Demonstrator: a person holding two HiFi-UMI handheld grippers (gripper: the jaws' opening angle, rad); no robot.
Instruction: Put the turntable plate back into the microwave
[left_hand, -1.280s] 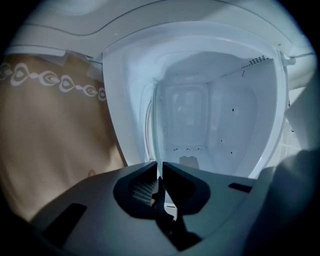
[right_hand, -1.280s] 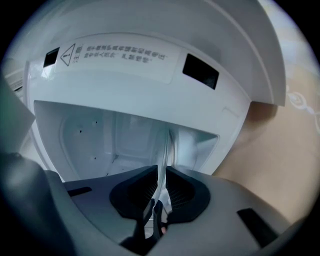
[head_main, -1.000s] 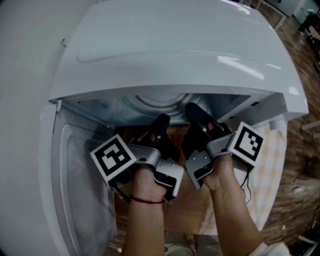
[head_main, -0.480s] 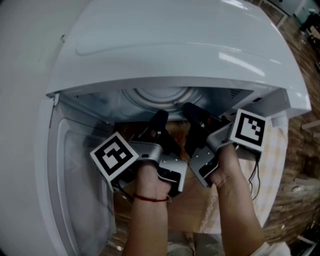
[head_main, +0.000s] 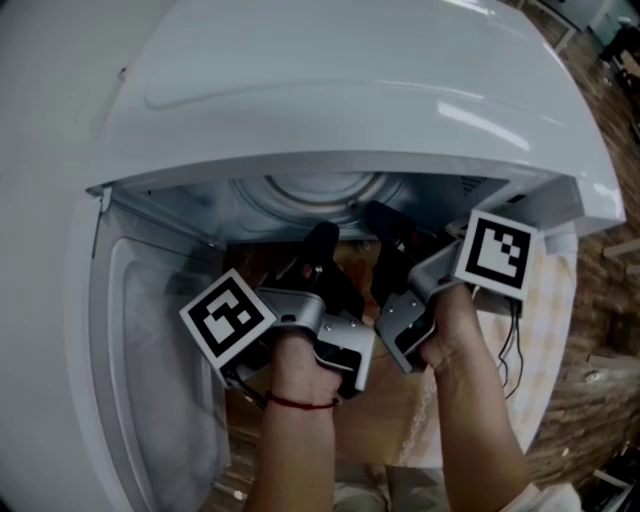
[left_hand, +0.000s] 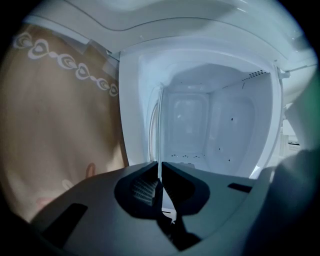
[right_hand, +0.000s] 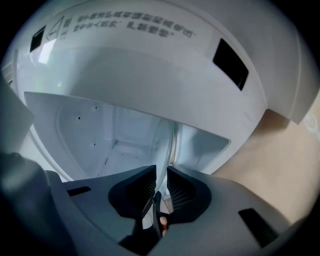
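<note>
The left gripper (left_hand: 160, 172) and the right gripper (right_hand: 161, 176) each pinch the near rim of the turntable plate (head_main: 325, 190), their jaws almost together on thin glass. The plate is clear and round with concentric rings. It sits in the mouth of the white microwave (head_main: 350, 90), beyond the open door (head_main: 150, 340).

The left gripper (head_main: 320, 245) and right gripper (head_main: 386, 225) have matte black jaws with ribbed inner pads (left_hand: 142, 189), set on silver-grey housings. Each carries a white cube printed with black square markers. A thin red string (head_main: 297, 402) circles the left wrist, and black cables (head_main: 508, 345) loop beside the right wrist.
</note>
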